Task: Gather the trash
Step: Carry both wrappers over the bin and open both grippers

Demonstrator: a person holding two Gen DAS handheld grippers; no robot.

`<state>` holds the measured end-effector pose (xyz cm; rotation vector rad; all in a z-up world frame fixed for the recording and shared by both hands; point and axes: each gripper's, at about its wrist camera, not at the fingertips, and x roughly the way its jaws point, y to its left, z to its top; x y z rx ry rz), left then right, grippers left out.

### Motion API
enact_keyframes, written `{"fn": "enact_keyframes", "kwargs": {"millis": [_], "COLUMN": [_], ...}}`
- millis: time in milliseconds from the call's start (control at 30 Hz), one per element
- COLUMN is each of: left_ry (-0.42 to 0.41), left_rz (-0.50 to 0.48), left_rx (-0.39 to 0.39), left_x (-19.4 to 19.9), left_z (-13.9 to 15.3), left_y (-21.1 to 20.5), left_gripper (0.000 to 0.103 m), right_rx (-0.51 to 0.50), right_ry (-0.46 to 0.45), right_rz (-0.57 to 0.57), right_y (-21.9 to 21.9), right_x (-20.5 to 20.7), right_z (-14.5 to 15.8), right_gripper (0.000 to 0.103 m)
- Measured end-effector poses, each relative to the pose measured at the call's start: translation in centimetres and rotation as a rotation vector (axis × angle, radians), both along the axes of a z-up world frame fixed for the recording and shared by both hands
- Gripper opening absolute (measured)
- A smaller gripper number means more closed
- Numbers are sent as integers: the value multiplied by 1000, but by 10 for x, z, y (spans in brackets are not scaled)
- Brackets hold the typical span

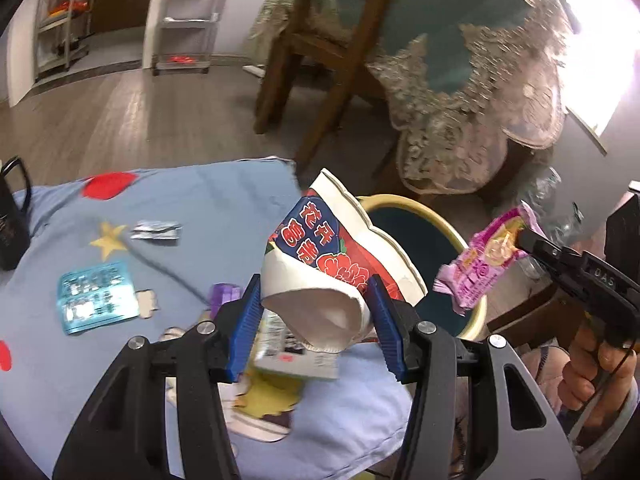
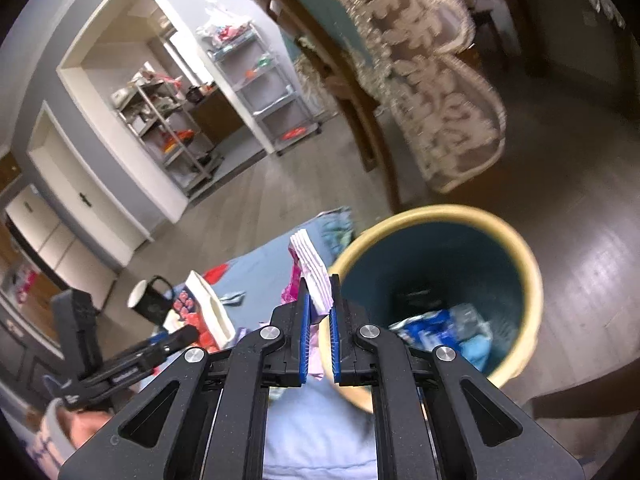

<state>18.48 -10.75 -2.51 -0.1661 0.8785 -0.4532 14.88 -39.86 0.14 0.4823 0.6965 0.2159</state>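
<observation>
The bin [image 2: 516,240] already held some blue and white wrappers at its bottom, so collecting was judged partly done. On the blue-clothed worktop [image 1: 224,200] a teal blister sheet [image 1: 96,296], a silver foil wrapper [image 1: 156,231] and a small box [image 1: 296,356] still lay uncollected. The left gripper [image 1: 316,312] had its fingers set half-wide, clamped on a crumpled white bag [image 1: 340,260] printed with red and blue Chinese characters. The right gripper [image 2: 319,332] had its fingers pinched narrow on a pink wrapper [image 1: 488,256] near the bin's rim. "DAS" showed on its body.

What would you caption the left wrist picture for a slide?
Left gripper holding a crumpled paper cup near the bin, right gripper holding a pink wrapper.
</observation>
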Motion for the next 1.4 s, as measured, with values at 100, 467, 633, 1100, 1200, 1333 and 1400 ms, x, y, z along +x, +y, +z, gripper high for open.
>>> {"fn": "enact_keyframes", "kwargs": {"millis": [100,467,633,1100,1200,1333,1400], "left_ry": [-8,-69,-76,-37,-41,-46,-50], "left_rz": [-28,-102,-144,-190,-190,-173,-162], "left_rx": [7,97,164,230,220,203,195], "left_x": [-1,4,10,30,30,31,31], "left_z": [0,0,-11,-37,-36,-33,-31], "left_y": [-21,-81,-110,-144,-142,-134,-128], "left_gripper": [52,52,52,54,64,70,74], "right_rx": [-48,-55,-92,-117,-116,-130,-134], "right_ry": [-15,-19,-13,50,58,72,79], "right_rz": [-29,-117,-134,-171,-172,-158,-156], "right_y": [-8,-37,-39,-45,-44,-39,-37], "right_x": [-4,-12,-11,2,4,9,10], "right_z": [0,-15,-19,-35,-38,-40,-42], "right_gripper": [10,10,10,10,10,10,11]}}
